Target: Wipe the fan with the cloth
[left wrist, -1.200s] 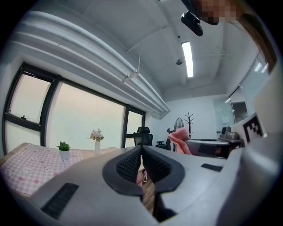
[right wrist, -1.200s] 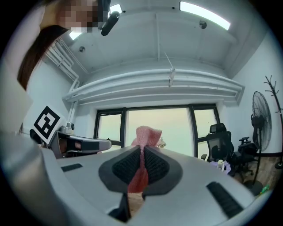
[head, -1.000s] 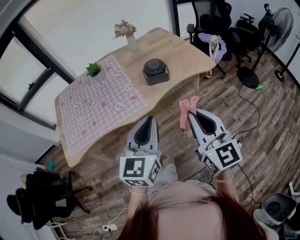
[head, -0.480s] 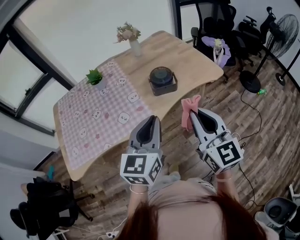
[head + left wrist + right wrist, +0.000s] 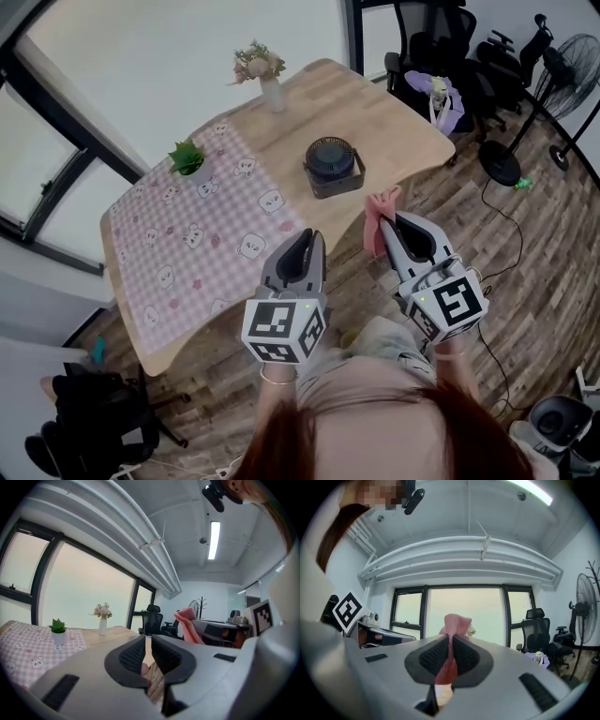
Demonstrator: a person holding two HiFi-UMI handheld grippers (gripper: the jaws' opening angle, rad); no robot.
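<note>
Approach, logged from head view: found table (image 5: pixel 394 122) and small fan (image 5: pixel 333 166) lower and nearer in frame than a second before. Saw left gripper (image 5: pixel 305 246) and right gripper (image 5: pixel 394 230) carried much as before. Read that as closing in on foot; judged wiping not yet begun, with fan well apart from pink cloth (image 5: pixel 378 217). Placed fan on bare wood just beside checked tablecloth (image 5: pixel 187 244). Counted one small fan, one cloth, two grippers, one flower vase (image 5: pixel 262 75), one potted plant (image 5: pixel 190 159), one pedestal fan (image 5: pixel 562 56) on floor at far right.

Left gripper view: saw pads pressed nearly together, only a slit, nothing between. Spotted cloth off to right, hanging from other gripper.

Right gripper view: saw jaws pinching cloth mid-fold, tuft standing above pads. Could not find small fan here.
</note>
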